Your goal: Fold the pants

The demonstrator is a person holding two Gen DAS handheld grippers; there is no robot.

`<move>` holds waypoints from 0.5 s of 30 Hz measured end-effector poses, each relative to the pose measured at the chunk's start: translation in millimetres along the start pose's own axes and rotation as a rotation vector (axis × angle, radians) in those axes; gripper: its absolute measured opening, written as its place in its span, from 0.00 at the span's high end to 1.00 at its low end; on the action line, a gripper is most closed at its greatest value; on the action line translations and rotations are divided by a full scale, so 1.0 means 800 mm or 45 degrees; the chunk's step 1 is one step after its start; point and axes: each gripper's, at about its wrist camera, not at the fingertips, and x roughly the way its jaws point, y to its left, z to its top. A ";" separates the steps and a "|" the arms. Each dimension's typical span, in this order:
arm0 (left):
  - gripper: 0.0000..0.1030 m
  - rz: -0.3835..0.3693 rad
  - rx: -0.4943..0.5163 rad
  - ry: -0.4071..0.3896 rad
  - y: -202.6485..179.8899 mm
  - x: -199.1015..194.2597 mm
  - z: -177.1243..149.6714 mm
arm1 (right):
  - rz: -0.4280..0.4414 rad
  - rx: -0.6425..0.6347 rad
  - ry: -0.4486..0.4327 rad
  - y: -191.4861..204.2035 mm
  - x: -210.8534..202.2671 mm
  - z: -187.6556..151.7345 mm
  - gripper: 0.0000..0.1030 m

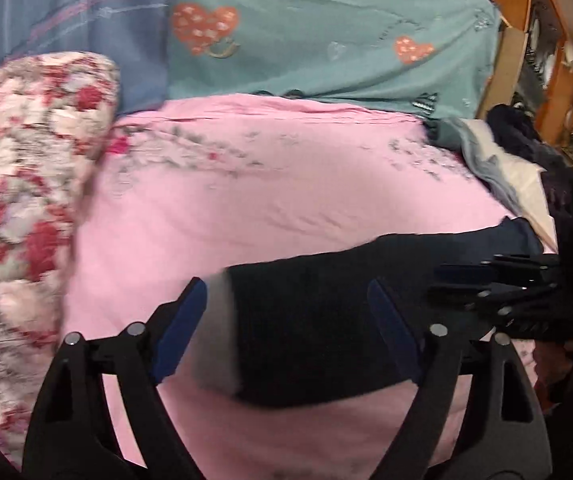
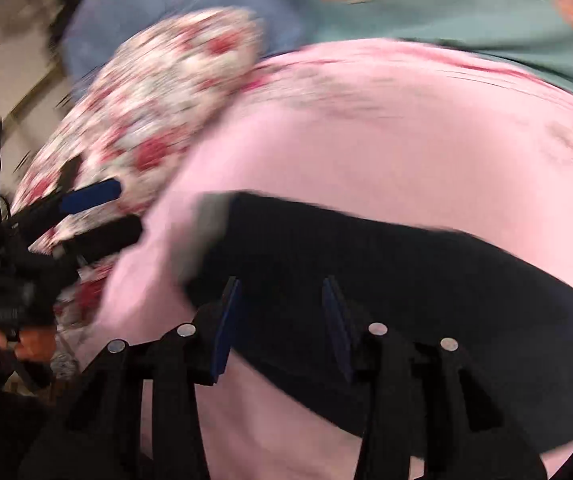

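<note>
We see soft dark pants (image 1: 326, 320) folded into a long band on the smooth pink sheet (image 1: 266, 200); left gripper (image 1: 286, 332) and right gripper (image 2: 282, 320) both gape, empty.

Soft, even indoor light — heavy motion blur in the right wrist view, fisheye-bent, dark-cornered edges.

Pants (image 1: 326, 320) — dark navy, with a grey band at one end — are seen lying flat on the pink sheet (image 1: 246, 208), stretched as a long strip across it; edges are blurred in both views.
</note>
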 end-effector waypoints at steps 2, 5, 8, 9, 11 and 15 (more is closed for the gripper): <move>0.37 -0.001 0.025 0.077 -0.017 0.042 -0.004 | -0.112 0.105 -0.014 -0.053 -0.028 -0.016 0.58; 0.60 0.118 -0.021 0.300 -0.016 0.111 -0.030 | -0.373 0.313 -0.029 -0.156 -0.087 -0.055 0.58; 0.61 0.195 -0.017 0.312 -0.020 0.118 -0.050 | -0.589 0.444 -0.070 -0.233 -0.141 -0.087 0.58; 0.61 0.220 -0.010 0.324 -0.023 0.117 -0.049 | -0.677 0.496 -0.091 -0.268 -0.165 -0.097 0.58; 0.61 0.252 -0.040 0.352 -0.023 0.120 -0.044 | -0.765 0.562 -0.129 -0.311 -0.194 -0.106 0.58; 0.60 0.333 -0.122 0.381 -0.022 0.118 -0.040 | -0.805 0.672 -0.216 -0.401 -0.236 -0.102 0.54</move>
